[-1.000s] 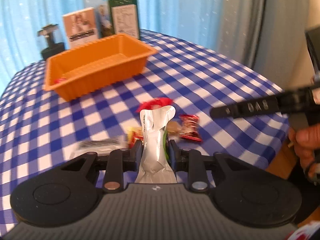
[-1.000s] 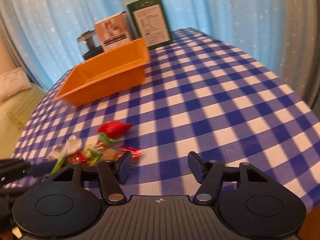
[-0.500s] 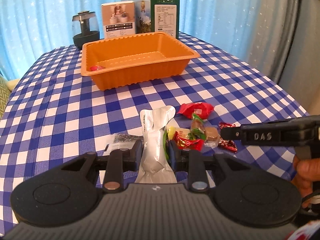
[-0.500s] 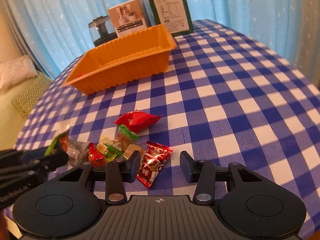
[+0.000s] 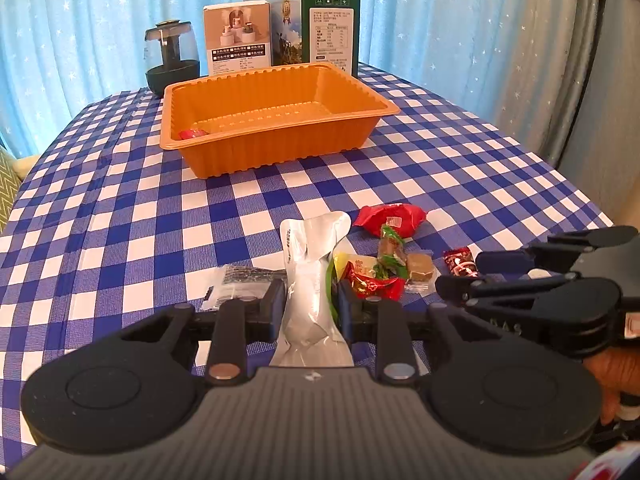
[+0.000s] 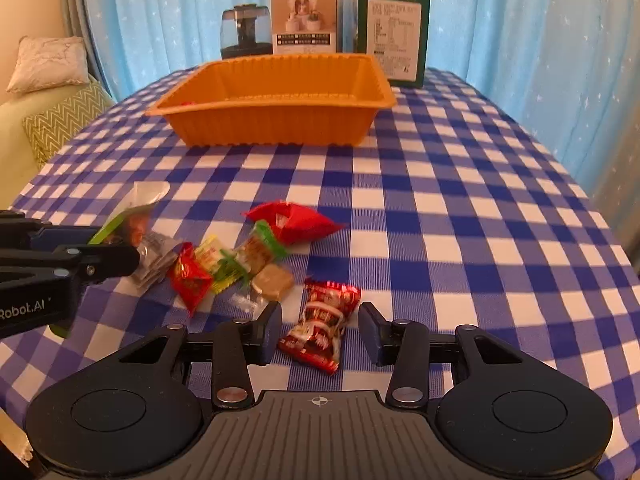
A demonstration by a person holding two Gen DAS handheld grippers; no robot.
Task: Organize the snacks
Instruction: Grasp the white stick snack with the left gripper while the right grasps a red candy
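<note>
Near tray (image 6: pixel 272 96) on tabletop (image 6: pixel 460 208): candy pile. Right gripper (image 6: pixel 320 330) part-open, straddling red candy (image 6: pixel 320 328), pads clear; risk: skids sideways on closing. Left gripper (image 5: pixel 311 306) clamped on silver pouch (image 5: pixel 310 276); risk: slips from grip before reaching tray.

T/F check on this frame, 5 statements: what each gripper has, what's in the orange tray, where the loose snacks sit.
1. The left gripper is shut on the silver pouch. True.
2. The right gripper already clamps the dark red candy packet. False: the packet lies between the jaws, but the pads are clear of it.
3. The orange tray is empty. False: one small red snack lies in it.
4. The red pillow-shaped packet lies on the checked tablecloth. True.
5. The green box stands inside the tray. False: it stands behind it.
</note>
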